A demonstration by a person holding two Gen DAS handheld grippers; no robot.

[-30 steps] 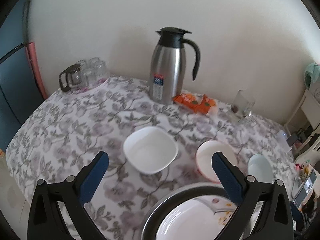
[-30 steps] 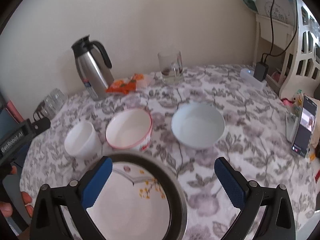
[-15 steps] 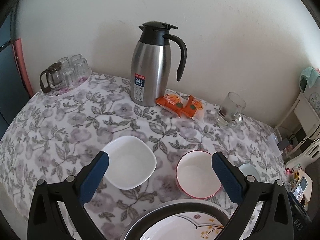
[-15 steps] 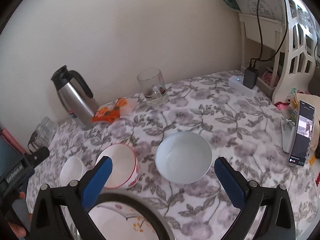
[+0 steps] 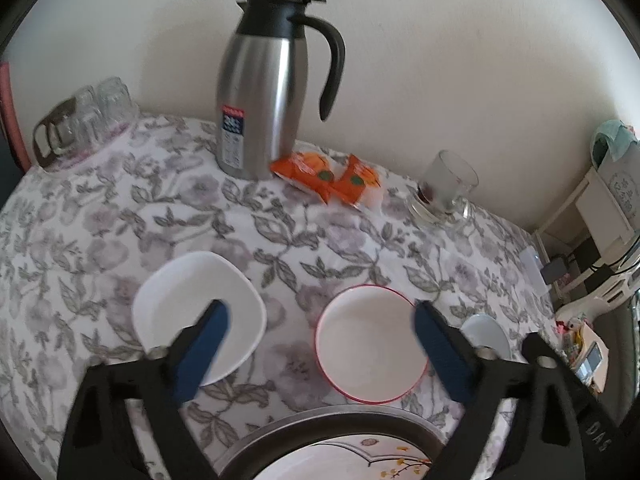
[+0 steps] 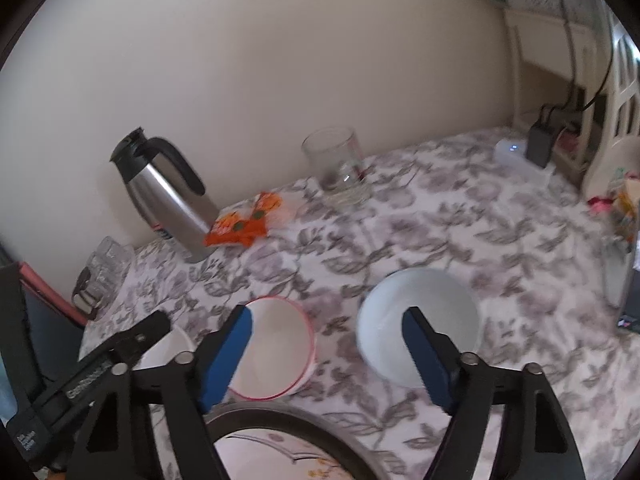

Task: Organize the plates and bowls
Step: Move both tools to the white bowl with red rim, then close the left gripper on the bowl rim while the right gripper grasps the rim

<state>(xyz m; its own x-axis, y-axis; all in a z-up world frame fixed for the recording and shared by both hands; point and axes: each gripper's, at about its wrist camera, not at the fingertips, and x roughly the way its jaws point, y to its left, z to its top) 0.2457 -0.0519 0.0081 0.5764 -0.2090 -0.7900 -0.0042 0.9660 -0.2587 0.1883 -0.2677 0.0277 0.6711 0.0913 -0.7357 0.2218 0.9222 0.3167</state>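
Observation:
On the floral tablecloth stand three bowls in a row: a white square bowl [image 5: 188, 300], a white bowl with a red rim [image 5: 370, 344] and a pale blue bowl [image 6: 420, 312]. A dark-rimmed plate with a flower print [image 5: 352, 448] lies nearest me. My left gripper [image 5: 320, 316] is open and empty above the gap between the square bowl and the red-rimmed bowl. My right gripper [image 6: 326, 322] is open and empty above the gap between the red-rimmed bowl [image 6: 276, 352] and the blue bowl. The plate also shows in the right wrist view [image 6: 280, 440].
A steel thermos jug [image 5: 260, 96] stands at the back by the wall, with orange snack packets [image 5: 328, 176] and a glass mug [image 5: 444, 184] beside it. Upturned glasses [image 5: 84, 120] sit at the back left. A phone [image 6: 630, 300] and a charger [image 6: 540, 144] are at the right.
Both grippers have moved forward and lower toward the bowls, which now look larger and closer. The right jaws look slightly narrower. Nothing has been grasped or shifted.

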